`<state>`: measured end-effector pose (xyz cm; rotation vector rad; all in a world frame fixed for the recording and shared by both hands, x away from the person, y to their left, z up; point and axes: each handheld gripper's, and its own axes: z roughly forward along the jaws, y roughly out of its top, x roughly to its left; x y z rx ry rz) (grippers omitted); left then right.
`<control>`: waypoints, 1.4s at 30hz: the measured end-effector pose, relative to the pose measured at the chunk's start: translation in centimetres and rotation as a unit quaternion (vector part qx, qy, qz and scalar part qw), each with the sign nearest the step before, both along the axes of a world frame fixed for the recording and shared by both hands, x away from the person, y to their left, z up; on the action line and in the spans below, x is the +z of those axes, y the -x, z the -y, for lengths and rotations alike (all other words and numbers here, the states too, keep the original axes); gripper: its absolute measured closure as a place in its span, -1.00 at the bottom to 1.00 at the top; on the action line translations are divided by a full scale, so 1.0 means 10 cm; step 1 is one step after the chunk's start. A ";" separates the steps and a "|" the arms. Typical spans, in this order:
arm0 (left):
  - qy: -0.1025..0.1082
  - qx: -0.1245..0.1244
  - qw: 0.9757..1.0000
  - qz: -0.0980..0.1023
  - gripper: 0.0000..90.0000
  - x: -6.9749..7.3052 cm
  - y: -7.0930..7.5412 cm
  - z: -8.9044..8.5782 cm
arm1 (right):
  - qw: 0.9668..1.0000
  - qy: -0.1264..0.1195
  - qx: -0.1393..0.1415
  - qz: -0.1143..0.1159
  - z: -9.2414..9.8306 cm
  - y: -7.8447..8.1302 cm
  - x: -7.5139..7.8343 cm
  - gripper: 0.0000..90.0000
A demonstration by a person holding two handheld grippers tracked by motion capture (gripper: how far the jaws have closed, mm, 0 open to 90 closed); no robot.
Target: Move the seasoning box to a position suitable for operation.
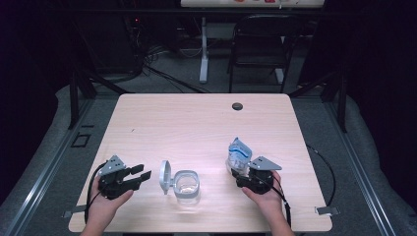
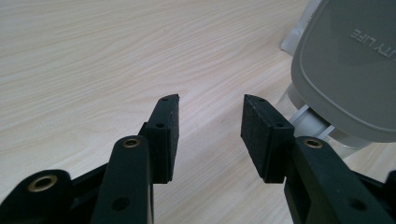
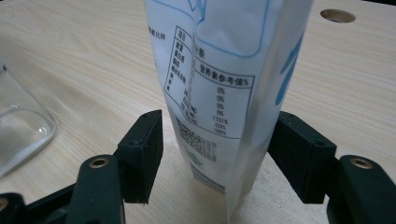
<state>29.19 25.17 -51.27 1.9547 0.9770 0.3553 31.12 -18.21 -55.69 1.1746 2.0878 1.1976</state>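
At near counter (image 1: 147, 118) edge: left gripper (image 1: 139, 175) fingers wide, empty, just beside open-lidded jar (image 1: 187, 187). Right gripper (image 3: 215, 156) fingers wide around upright pouch (image 3: 224, 93), left pad apart, right contact unclear. Pouch not yet secured; pouring judged outstanding. Beyond: bare counter, ample room toward far edge.

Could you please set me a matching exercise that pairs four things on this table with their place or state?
Things:
1. pouch
2. grey lid
3. glass jar
4. left gripper

Places or states:
A. flipped open, standing on edge
B. upright between open jaws, left pad apart from it
C. open over bare wood
D. clear, mid-table, mouth uncovered

Pairs: 1-B, 2-A, 3-D, 4-C
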 end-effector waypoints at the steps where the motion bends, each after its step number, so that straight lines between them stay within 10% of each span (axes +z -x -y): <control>1: 0.000 0.000 1.000 0.000 0.28 0.00 0.00 0.00 | 1.000 -0.003 -0.001 0.000 -0.01 0.00 -0.01 -0.22; 42: -0.003 -0.002 1.000 -0.005 0.28 -0.03 -0.02 0.01 | 0.999 0.020 -0.024 -0.021 -0.09 -0.15 -0.17 -0.13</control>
